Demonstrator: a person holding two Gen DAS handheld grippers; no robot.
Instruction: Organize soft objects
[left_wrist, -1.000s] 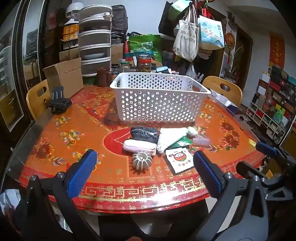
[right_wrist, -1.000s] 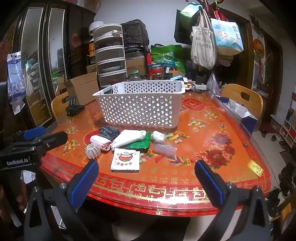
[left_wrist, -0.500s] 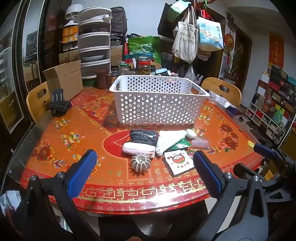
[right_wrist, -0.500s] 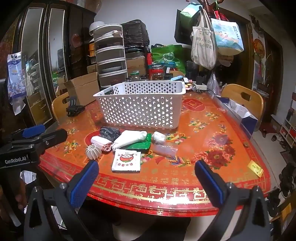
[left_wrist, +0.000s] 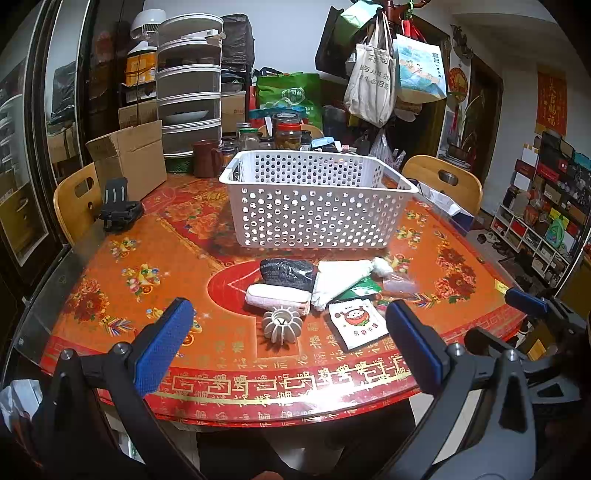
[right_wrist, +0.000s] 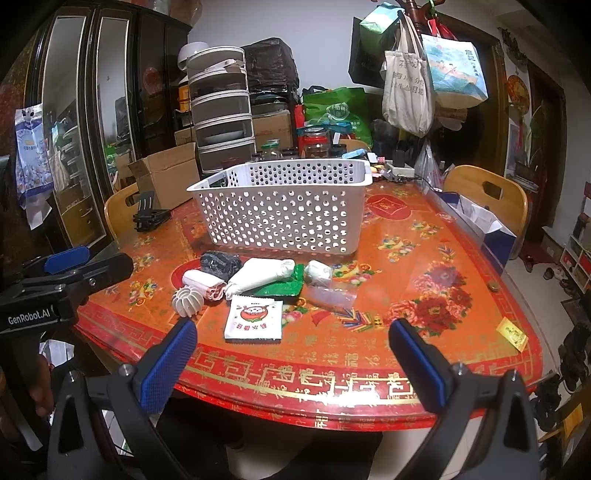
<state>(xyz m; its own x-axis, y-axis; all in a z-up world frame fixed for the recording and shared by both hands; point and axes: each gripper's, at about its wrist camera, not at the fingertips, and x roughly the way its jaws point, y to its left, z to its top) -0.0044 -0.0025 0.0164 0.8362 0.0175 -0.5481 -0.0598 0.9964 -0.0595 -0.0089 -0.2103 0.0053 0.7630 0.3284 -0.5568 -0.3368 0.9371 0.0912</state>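
**Soft things heaped before the basket, both grippers empty**

A crowded room surrounds me: stacked drawers, cardboard boxes, jars and hanging tote bags behind a round counter (left_wrist: 155, 236) with a red and orange floral top. On it stands a white perforated basket (left_wrist: 317, 206), upright, toward the far side.

Just in front of the basket lies the cluster of soft objects. A black bundle (left_wrist: 288, 273) touches a pink roll (left_wrist: 277, 297), and a long white pouch (left_wrist: 340, 278) lies slantwise beside them, partly over a green packet (left_wrist: 360, 288). A small white wad (left_wrist: 382, 266) sits at the pouch's far end, next to a clear little bag (left_wrist: 399, 285). Nearest me are a ribbed white ball (left_wrist: 281, 325) and a flat white sachet (left_wrist: 356, 323) with a red cartoon print.

My left hand-held gripper (left_wrist: 288, 345) hangs over the near edge of the counter, jaws spread wide, grasping nothing. My right hand-held gripper (right_wrist: 291, 354) is likewise released and empty, short of the sachet.
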